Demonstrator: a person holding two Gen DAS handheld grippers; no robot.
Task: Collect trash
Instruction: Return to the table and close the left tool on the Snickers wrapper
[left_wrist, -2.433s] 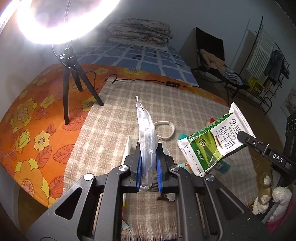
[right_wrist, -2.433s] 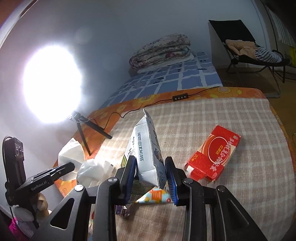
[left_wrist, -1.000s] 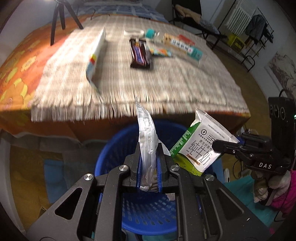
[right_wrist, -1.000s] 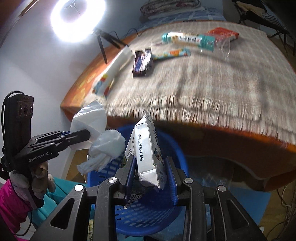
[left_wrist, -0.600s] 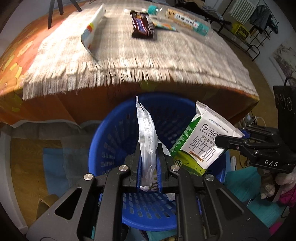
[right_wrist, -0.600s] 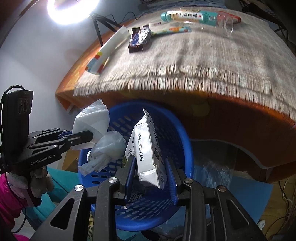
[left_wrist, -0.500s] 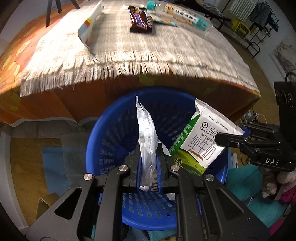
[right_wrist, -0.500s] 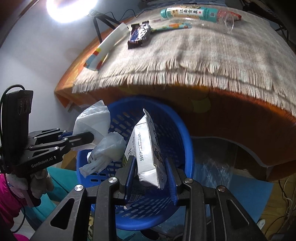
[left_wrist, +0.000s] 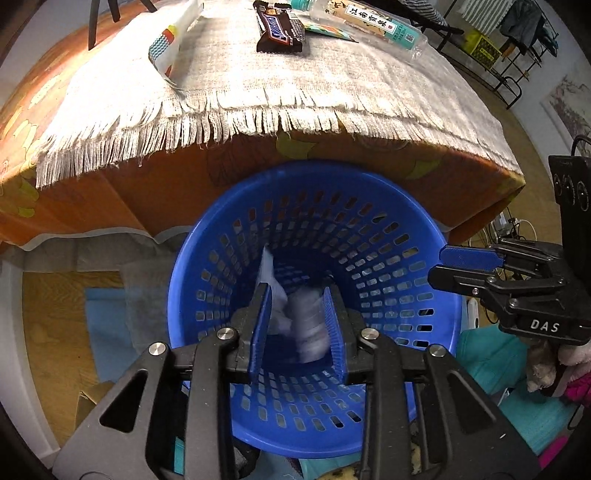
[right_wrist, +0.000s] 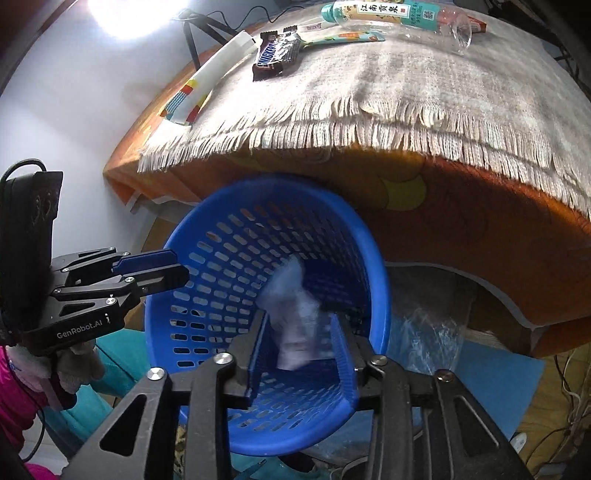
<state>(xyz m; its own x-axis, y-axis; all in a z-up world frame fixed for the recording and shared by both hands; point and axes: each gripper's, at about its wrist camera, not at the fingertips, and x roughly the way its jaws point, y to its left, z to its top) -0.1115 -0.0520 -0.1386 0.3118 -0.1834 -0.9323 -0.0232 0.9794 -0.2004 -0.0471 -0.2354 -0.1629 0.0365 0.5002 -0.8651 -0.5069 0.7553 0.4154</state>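
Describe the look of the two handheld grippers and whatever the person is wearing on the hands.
Both grippers are black, angular frames with silver bolts and ribbed blue pads on the jaws. The left gripper is printed "GenRobot.AI" in white, has a black box behind it and a black cable. The right gripper reads "DAS". Each hand wears a fuzzy pale glove with a pink sleeve behind it.

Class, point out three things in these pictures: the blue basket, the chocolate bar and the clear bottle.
blue basket (left_wrist: 221, 236): left wrist view, on its rim.
chocolate bar (right_wrist: 275, 55): right wrist view, wrapper's middle.
clear bottle (right_wrist: 391, 13): right wrist view, on its label.
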